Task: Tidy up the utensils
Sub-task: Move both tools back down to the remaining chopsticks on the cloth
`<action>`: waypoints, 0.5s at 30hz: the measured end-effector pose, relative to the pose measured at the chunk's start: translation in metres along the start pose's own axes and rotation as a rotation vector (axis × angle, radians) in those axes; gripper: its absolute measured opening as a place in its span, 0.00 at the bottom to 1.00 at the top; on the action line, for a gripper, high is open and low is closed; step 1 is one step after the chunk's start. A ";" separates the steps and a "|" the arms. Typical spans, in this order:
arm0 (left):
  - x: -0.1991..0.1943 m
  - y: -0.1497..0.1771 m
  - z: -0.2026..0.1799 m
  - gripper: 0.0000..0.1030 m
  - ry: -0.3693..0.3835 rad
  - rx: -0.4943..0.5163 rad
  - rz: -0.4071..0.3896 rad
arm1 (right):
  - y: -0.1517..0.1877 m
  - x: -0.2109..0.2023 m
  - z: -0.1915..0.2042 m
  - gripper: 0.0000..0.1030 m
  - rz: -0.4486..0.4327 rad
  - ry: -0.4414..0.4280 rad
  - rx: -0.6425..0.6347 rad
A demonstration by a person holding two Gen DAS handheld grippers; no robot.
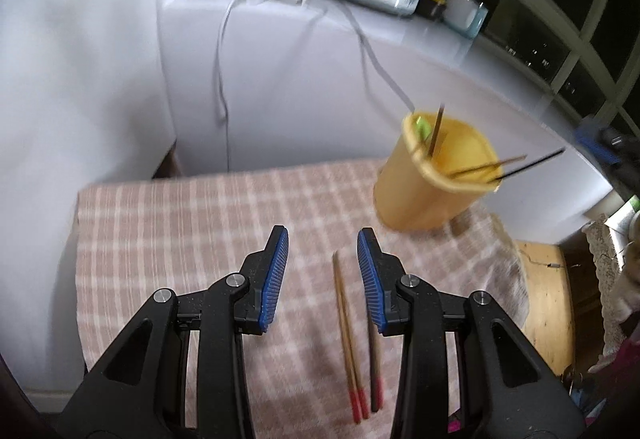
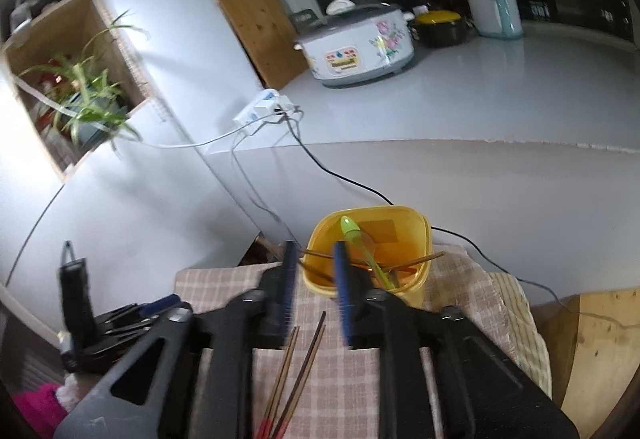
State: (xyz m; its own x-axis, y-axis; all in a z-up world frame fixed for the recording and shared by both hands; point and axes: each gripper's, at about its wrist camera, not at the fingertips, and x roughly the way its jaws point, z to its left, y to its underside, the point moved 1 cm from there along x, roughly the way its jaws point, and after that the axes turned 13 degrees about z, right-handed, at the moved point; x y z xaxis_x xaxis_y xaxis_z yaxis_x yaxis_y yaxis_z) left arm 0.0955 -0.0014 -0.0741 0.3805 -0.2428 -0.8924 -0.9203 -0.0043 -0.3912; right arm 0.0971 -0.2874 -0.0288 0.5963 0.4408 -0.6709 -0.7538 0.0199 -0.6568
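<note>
A yellow plastic cup point(image 1: 430, 183) stands on the checked cloth point(image 1: 180, 223) at the far right and holds a green spoon point(image 1: 422, 127) and several chopsticks. Red-tipped wooden chopsticks point(image 1: 346, 335) lie on the cloth between my left gripper's fingers, near the right one. My left gripper point(image 1: 323, 239) is open and empty above them. In the right wrist view the cup point(image 2: 368, 251) with the green spoon point(image 2: 356, 239) sits just ahead. My right gripper point(image 2: 316, 251) is open and empty over the chopsticks point(image 2: 296, 371). The left gripper point(image 2: 120, 323) shows at lower left.
A white counter point(image 2: 480, 99) behind the table carries a flowered rice cooker point(image 2: 356, 47), a power strip point(image 2: 260, 107) with hanging cables, a black pot and a kettle. A potted plant point(image 2: 88, 99) sits in a wooden wall shelf. A wooden surface point(image 1: 548, 299) lies right of the cloth.
</note>
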 end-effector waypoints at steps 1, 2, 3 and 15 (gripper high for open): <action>0.006 0.004 0.002 0.35 0.003 -0.008 0.019 | 0.002 -0.002 0.003 0.28 -0.003 -0.001 -0.014; 0.012 0.007 0.003 0.35 0.008 -0.012 0.036 | 0.006 -0.004 0.007 0.28 -0.003 -0.005 -0.038; 0.020 0.012 0.004 0.35 0.010 -0.017 0.061 | 0.010 -0.005 0.012 0.28 0.002 -0.013 -0.058; 0.099 0.051 -0.003 0.35 0.043 -0.038 0.274 | 0.080 0.080 0.023 0.28 0.308 -0.016 -0.084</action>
State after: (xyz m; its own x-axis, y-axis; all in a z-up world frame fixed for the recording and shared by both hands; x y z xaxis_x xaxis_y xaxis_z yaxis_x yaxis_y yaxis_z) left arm 0.0863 -0.0286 -0.1813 0.1135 -0.2810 -0.9530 -0.9914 0.0315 -0.1274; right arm 0.0786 -0.2299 -0.1271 0.3384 0.4285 -0.8378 -0.8726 -0.1903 -0.4498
